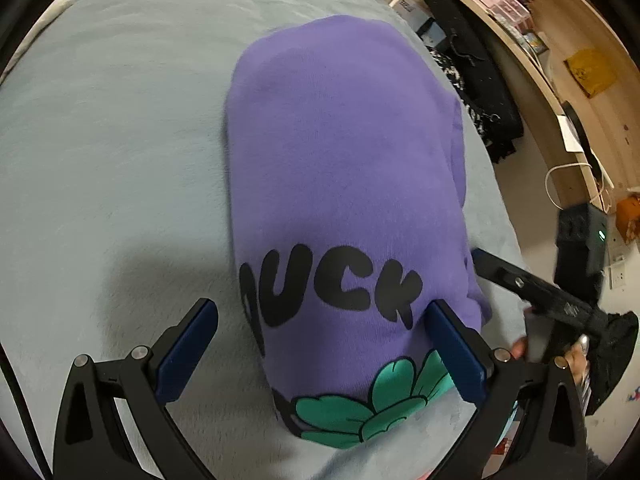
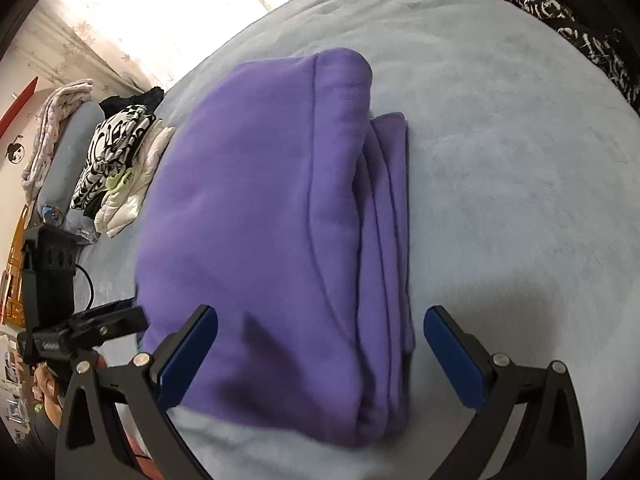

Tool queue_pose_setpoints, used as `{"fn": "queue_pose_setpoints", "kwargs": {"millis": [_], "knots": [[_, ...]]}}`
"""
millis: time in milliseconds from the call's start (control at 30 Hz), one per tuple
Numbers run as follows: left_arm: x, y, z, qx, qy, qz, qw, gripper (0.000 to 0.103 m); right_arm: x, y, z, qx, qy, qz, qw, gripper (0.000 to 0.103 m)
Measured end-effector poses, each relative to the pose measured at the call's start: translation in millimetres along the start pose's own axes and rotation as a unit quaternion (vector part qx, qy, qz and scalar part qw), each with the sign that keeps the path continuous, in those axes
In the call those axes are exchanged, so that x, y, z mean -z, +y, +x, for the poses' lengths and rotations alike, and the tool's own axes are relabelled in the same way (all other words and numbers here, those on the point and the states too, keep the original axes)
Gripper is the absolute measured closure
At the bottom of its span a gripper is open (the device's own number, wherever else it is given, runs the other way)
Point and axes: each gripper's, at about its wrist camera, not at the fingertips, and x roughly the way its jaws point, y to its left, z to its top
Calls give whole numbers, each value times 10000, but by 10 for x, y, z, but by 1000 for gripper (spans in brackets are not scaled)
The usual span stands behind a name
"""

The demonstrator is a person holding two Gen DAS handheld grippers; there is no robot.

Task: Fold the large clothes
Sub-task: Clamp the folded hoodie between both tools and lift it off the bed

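Both tongs, left tongs (image 1: 324, 354) and right tongs (image 2: 320, 356), are spread wide, gripping nothing. The folded purple fleece sweatshirt (image 1: 344, 168) with black lettering lies on the pale blue fuzzy bed cover (image 1: 112, 152), right under them.

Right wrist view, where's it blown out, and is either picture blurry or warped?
Right wrist view: the window at upper left is blown out to white; the purple garment looks slightly soft, and a grey shadow lies on the blue blanket near the fingers. Left wrist view: evenly lit, the black lettering fairly sharp, the right gripper blurred. Both views bulge with fisheye distortion and have dark corners.
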Motion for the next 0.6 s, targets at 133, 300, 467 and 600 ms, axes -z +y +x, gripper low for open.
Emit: {"fn": "queue_pose_setpoints", "kwargs": {"millis": [133, 300, 467, 600], "knots": [[-34, 56, 78, 291, 98, -12, 9995, 0, -114, -73, 160, -51, 154, 48, 9999, 0], [-89, 111, 182, 660, 186, -135, 9976, 0, -202, -127, 389, -222, 442, 91, 9987, 0], [-127, 144, 241, 883, 244, -152, 9957, 0, -303, -291, 455, -883, 554, 355, 9939, 0], [-156, 178, 255, 1033, 278, -153, 9941, 0, -417, -434, 513, -1577, 633, 693, 9830, 0]]}}
